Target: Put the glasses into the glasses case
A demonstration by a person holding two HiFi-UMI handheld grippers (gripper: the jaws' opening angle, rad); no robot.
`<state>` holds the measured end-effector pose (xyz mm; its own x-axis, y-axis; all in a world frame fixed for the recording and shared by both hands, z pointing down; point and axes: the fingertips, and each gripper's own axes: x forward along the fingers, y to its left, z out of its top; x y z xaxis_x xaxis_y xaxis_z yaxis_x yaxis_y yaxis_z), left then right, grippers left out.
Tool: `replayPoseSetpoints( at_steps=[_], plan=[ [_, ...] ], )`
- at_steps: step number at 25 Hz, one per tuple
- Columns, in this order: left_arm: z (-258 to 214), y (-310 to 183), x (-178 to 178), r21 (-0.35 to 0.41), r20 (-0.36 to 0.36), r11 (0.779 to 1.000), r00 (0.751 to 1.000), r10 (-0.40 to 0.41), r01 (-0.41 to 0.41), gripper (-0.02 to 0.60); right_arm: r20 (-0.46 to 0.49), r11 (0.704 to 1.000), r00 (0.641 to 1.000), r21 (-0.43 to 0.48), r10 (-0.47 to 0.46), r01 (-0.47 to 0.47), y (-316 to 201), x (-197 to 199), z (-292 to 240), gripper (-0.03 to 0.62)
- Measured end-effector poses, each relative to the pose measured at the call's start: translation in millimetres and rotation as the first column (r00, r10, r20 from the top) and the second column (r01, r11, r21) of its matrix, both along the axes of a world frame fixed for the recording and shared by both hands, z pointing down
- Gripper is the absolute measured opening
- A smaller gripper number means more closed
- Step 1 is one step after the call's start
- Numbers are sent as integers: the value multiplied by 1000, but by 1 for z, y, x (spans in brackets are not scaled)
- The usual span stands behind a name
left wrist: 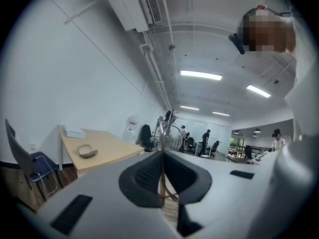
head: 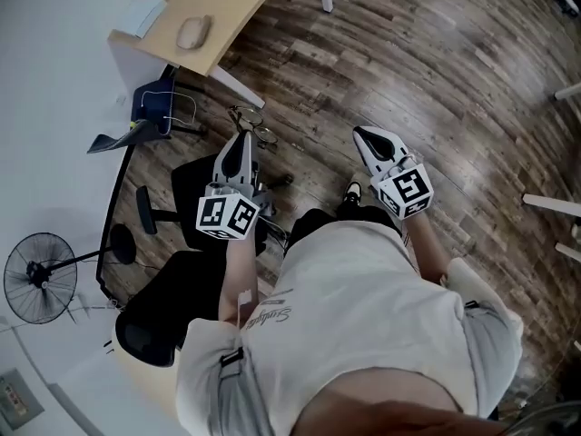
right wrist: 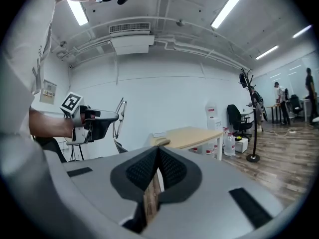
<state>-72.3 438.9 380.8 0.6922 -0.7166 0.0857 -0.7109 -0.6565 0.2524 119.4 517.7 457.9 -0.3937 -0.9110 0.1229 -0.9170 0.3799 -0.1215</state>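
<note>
In the head view my left gripper (head: 243,136) is held out level and is shut on a thin wire-framed pair of glasses (head: 251,120), which sticks out past its tip. The left gripper view shows the glasses (left wrist: 167,129) standing up from the closed jaws. A beige glasses case (head: 193,32) lies on the light wooden table (head: 227,7) ahead to the left, and it appears as the case (left wrist: 87,151) in the left gripper view too. My right gripper (head: 364,133) is shut with nothing in it, held to the right of the left one. In the right gripper view the glasses (right wrist: 119,114) show to the left.
A white box (head: 145,14) lies on the table's far corner. A blue chair (head: 154,103) and black office chairs (head: 159,307) stand at the left, beside a floor fan (head: 38,278). A coat stand (right wrist: 254,118) and water bottles (right wrist: 230,144) stand beyond the table.
</note>
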Motion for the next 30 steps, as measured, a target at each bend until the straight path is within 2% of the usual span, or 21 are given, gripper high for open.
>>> replayPoseSetpoints(
  at_steps=[4, 10, 15, 22, 27, 30],
  plan=[
    [5, -7, 11, -26, 33, 999, 999, -33, 34, 21, 10, 1000, 1000, -16, -24, 24, -11, 19, 10, -6],
    [12, -28, 11, -39, 93, 998, 995, -48, 51, 21, 61, 999, 998, -43, -4, 6, -31, 31, 26, -6],
    [14, -51, 18, -26, 80, 998, 996, -47, 49, 21, 56, 999, 998, -46, -14, 16, -46, 29, 30, -6],
    [26, -93, 29, -43, 34, 999, 999, -18, 19, 21, 27, 997, 999, -67, 25, -23, -75, 41, 30, -6],
    [24, -139, 26, -21, 13, 1000, 1000, -18, 18, 21, -5, 997, 1000, -80, 14, -14, -117, 38, 26, -6],
    [34, -170, 16, -42, 8, 999, 1000, -29, 29, 21, -30, 996, 1000, -89, -6, 3, -151, 30, 22, -6]
  ],
)
